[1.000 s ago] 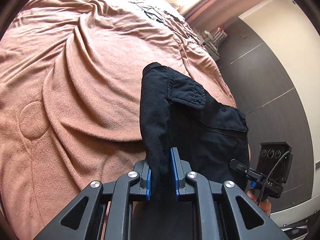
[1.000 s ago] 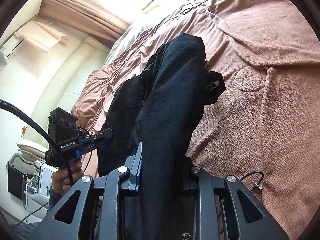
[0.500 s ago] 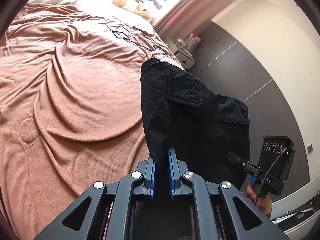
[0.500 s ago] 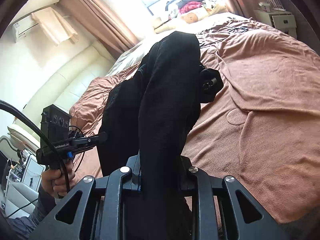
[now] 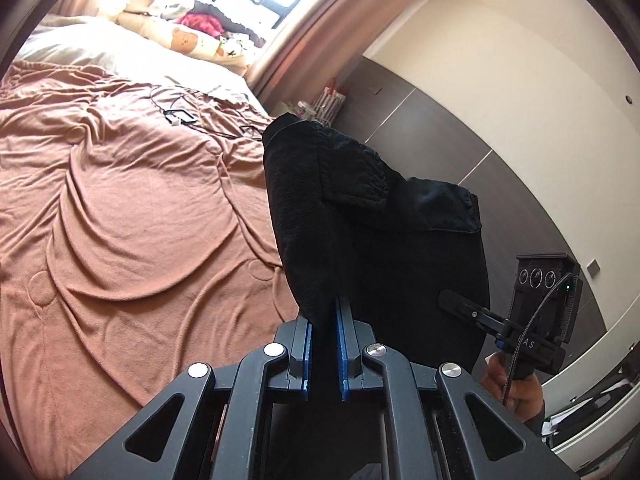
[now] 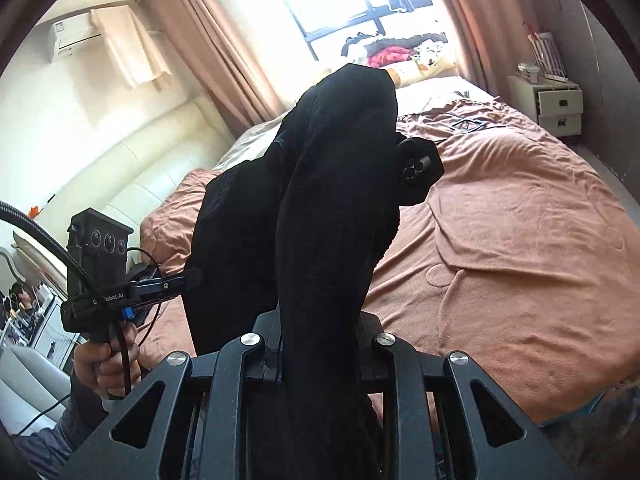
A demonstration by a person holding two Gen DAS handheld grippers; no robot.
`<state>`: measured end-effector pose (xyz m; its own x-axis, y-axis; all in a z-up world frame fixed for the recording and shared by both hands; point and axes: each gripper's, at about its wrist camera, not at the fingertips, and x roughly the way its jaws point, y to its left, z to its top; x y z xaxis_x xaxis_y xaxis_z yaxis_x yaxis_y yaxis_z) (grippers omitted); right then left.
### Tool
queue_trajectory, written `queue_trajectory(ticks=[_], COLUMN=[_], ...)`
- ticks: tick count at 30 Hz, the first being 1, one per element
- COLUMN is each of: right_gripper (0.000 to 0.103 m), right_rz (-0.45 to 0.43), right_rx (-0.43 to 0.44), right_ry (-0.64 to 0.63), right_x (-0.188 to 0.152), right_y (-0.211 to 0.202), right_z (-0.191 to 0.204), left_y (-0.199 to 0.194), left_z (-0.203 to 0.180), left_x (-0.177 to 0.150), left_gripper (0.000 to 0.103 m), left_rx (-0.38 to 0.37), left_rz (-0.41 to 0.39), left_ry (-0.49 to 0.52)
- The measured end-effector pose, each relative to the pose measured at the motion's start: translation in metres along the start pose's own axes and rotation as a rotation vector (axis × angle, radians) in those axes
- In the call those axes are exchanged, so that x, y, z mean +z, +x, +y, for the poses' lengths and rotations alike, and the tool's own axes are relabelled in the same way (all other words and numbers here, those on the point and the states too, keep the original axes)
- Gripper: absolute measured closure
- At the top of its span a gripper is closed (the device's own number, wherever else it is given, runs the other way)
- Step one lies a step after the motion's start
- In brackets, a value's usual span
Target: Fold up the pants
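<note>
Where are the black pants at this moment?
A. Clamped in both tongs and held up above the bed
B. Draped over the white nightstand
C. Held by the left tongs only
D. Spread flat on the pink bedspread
A: the black pants sit pinched between the pads of the left tongs, the right tongs also clamp them, and the cloth hangs between the two, above the pink bedspread.

White lettering on the black body of the left gripper [image 6: 192,278], at nine o'clock in the right wrist view, reads partly "obot.AI". In the left wrist view, at four o'clock, the right gripper [image 5: 448,298] shows faint letters "AS".
</note>
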<state>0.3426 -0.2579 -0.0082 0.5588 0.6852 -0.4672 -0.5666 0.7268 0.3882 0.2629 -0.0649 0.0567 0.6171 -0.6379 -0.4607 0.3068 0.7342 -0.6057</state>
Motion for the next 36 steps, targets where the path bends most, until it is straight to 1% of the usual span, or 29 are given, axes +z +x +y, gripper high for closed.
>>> queue_trajectory(ticks=[5, 9, 14, 17, 21, 29, 32, 36], right_gripper=[0.084, 0.084, 0.084, 0.084, 0.084, 0.084, 0.084, 0.084], right_rz=[-0.025, -0.037, -0.045, -0.047, -0.057, -0.052, -0.057, -0.045], right_rx=[0.004, -0.005, -0.019, -0.033, -0.056, -0.111, -0.131, -0.168], right_ry=[-0.021, -0.03, -0.065, -0.082, -0.079, -0.096, -0.113, -0.088], right_x=[0.0, -0.004, 0.01, 0.01, 0.014, 0.023, 0.025, 0.031], right_y=[-0.036, -0.055, -0.064, -0.076, -0.089, -0.105, -0.111, -0.116], right_z=[0.001, -0.009, -0.026, -0.031, -0.045, -0.07, -0.079, -0.099], left_y=[-0.006, 0.004, 0.02, 0.035, 0.057, 0.114, 0.143, 0.184], left_z=[-0.032, -0.05, -0.068, -0.078, -0.095, -0.127, -0.136, -0.146], left_x=[0.001, 0.003, 0.011, 0.015, 0.018, 0.02, 0.023, 0.024], left_gripper=[0.092, 0.092, 0.092, 0.092, 0.092, 0.092, 0.092, 0.092], left_rx=[-0.024, -0.039, -0.053, -0.059, -0.075, -0.103, -0.116, -0.142], left_rz=[-0.006, 0.006, -0.001, 0.003, 0.01, 0.043, 0.056, 0.081], left_ry=[0.011, 0.026, 0.059, 0.082, 0.115, 0.139, 0.147, 0.144])
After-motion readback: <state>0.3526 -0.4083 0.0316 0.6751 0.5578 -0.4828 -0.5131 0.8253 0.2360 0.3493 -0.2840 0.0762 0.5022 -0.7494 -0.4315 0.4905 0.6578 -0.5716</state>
